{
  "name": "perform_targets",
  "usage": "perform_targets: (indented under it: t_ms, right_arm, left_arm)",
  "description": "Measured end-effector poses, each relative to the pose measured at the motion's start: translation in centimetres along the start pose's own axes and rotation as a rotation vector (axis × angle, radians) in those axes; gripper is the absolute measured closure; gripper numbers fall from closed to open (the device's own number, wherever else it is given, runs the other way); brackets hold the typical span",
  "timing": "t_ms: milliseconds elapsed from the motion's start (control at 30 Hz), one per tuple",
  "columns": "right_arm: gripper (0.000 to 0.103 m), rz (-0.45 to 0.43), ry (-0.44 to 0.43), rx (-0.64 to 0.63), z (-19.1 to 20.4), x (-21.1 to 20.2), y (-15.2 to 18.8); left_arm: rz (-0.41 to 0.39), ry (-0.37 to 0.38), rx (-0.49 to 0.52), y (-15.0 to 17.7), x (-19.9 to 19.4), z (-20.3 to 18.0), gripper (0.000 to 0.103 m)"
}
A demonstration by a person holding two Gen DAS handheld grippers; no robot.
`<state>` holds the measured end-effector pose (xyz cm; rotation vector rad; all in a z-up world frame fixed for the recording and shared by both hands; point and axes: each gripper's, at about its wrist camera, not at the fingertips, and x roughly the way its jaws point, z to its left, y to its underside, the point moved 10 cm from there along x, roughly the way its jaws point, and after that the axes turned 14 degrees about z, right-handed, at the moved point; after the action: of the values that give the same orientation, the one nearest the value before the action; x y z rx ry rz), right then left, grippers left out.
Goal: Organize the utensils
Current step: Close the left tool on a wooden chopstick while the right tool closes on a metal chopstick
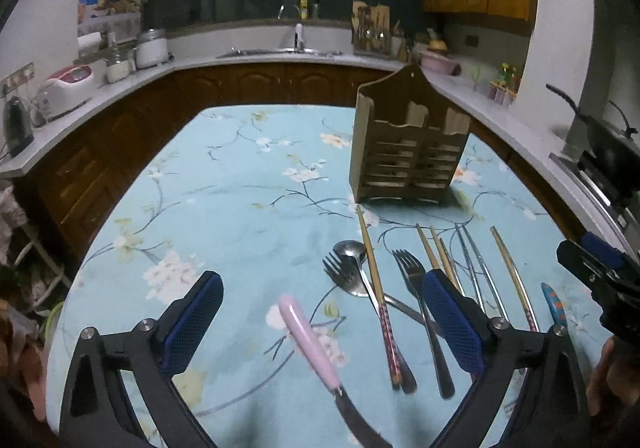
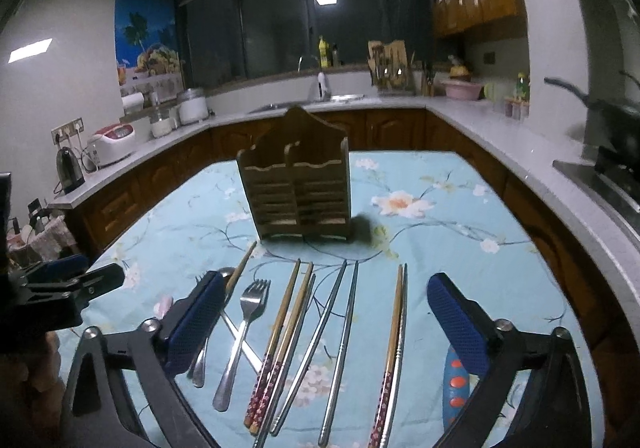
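The pink-handled knife [image 1: 316, 352] has its blade running off the bottom edge in the left wrist view. The blue spotted handle [image 2: 454, 384] is half hidden behind a finger of the right gripper [image 2: 326, 320]. The spoon [image 2: 226, 273] bowl is mostly covered too. Stuff on the far counter [image 2: 392, 102] is too blurry to identify.

Two identical hand-held grippers are seen. The left gripper [image 1: 322, 312] and the right gripper [image 2: 322, 312] are each built from black plastic arms with triangular cut-outs, joined by silver round-headed screws. Each finger is faced with a blue pad [image 1: 198, 322] of fine mesh-like texture.
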<state>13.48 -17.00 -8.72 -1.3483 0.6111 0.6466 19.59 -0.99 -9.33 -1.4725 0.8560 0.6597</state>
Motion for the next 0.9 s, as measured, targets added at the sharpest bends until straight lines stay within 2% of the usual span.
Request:
perform_targets:
  t_ms: [100,133,167,300,333,433,533,600,900]
  right_arm:
    - [0.018,0.053,-0.022,0.028,-0.6,1.8,-0.1]
    - [0.025,0.074,-0.024,0.037,-0.8,2.5,-0.1]
    - [0.029,0.099,-0.029,0.045,-1.1,3.3,-0.1]
    - [0.041,0.181,-0.037,0.082,-1.9,6.2,0.0]
    - [0.047,0.2,-0.039,0.086,-2.1,6.9,-0.1]
    - [0.055,0.253,-0.048,0.099,-2.5,8.9,-0.2]
    - [0.069,0.301,-0.051,0.105,-2.8,11.0,-0.4]
    - [0.071,0.337,-0.057,0.113,-2.9,12.4,-0.5]
    - [0.075,0.423,-0.046,0.131,-4.3,16.1,-0.8]
  left_arm:
    - [0.032,0.014,0.004,-1.5,1.5,-0.1,0.008]
    - [0.039,0.017,0.006,-1.8,1.9,-0.1,0.01]
    - [0.047,0.018,0.01,-2.2,2.4,-0.2,0.014]
    - [0.1,0.044,0.018,-4.3,5.2,-0.6,0.023]
    - [0.107,0.047,0.021,-4.8,5.9,-0.7,0.024]
    - [0.136,0.041,0.034,-5.9,7.9,-0.9,0.025]
    - [0.181,0.052,0.031,-6.9,10.1,-1.2,0.029]
    - [0.202,0.068,0.029,-7.6,11.5,-1.5,0.034]
    - [0.252,0.052,0.024,-9.8,16.0,-2.1,0.046]
